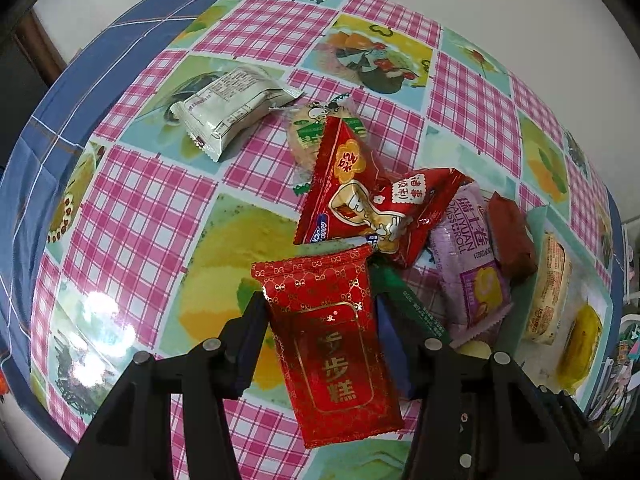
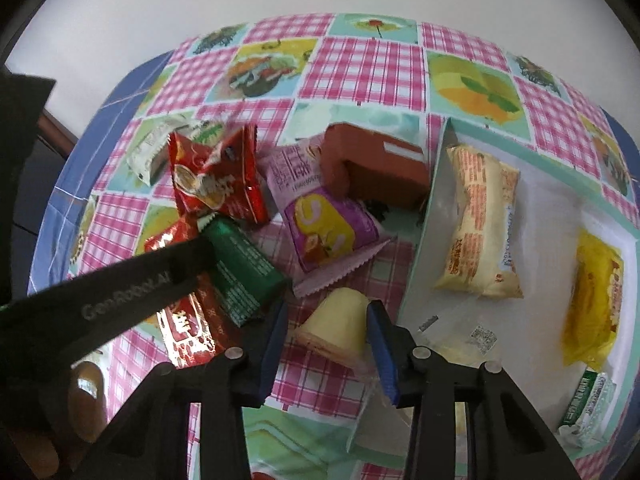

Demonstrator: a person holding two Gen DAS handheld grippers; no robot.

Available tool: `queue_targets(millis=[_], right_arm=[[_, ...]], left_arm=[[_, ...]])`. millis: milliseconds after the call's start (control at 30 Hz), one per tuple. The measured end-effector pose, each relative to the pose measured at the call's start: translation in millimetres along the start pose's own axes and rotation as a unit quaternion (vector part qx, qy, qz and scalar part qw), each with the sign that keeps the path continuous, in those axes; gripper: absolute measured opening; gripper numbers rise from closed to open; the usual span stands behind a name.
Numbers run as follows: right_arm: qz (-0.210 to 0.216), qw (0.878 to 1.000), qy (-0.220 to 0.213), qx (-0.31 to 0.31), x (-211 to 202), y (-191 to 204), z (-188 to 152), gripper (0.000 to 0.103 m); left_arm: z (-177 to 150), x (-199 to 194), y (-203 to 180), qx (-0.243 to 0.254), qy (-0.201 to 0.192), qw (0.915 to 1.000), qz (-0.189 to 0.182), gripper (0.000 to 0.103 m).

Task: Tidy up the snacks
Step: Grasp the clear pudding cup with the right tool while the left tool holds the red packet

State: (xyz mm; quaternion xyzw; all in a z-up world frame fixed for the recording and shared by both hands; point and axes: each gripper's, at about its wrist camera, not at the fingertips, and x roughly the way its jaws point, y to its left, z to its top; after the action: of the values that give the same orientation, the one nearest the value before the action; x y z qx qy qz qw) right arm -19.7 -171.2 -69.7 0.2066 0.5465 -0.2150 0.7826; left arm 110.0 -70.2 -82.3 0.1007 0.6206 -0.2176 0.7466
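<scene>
Both grippers point steeply down at the checked oilcloth table [image 1: 132,216]. The left gripper [image 1: 320,320] clamps a glossy red foil packet [image 1: 332,336] with gold characters (its top edge crimped); the right gripper [image 2: 328,332] pinches a pale yellow jelly cup [image 2: 338,322], a shallow white tray [image 2: 532,216] just right of it

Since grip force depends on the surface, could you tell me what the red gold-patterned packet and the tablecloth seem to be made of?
The red gold-patterned packet, between the left claw's fingers, looks like glossy metallised plastic film: mirror-like sheen, crimped serrated end. The tablecloth looks like smooth vinyl or oilcloth, judging by the bright glare on its print, though coated fabric is possible.
</scene>
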Motion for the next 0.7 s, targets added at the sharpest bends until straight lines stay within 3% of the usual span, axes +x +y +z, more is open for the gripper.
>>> queue_targets(millis=[267,567,700], right_arm=[[-0.011,1.000,0.008,-0.028,11.3,9.7,-3.0,0.043],[-0.001,1.000,0.012,-0.026,14.9,9.5,-4.2,0.042],[0.021,1.000,0.003,-0.012,2.8,6.1,1.8,0.027]], left_arm=[[0.5,-1.6,-3.4,0.001,-0.005,1.0000,-0.003,0.057],[0.3,-6.2,-24.5,0.011,-0.007,0.9999,-0.004,0.047],[1.6,-18.2,-28.2,0.013,-0.016,0.9997,-0.010,0.047]])
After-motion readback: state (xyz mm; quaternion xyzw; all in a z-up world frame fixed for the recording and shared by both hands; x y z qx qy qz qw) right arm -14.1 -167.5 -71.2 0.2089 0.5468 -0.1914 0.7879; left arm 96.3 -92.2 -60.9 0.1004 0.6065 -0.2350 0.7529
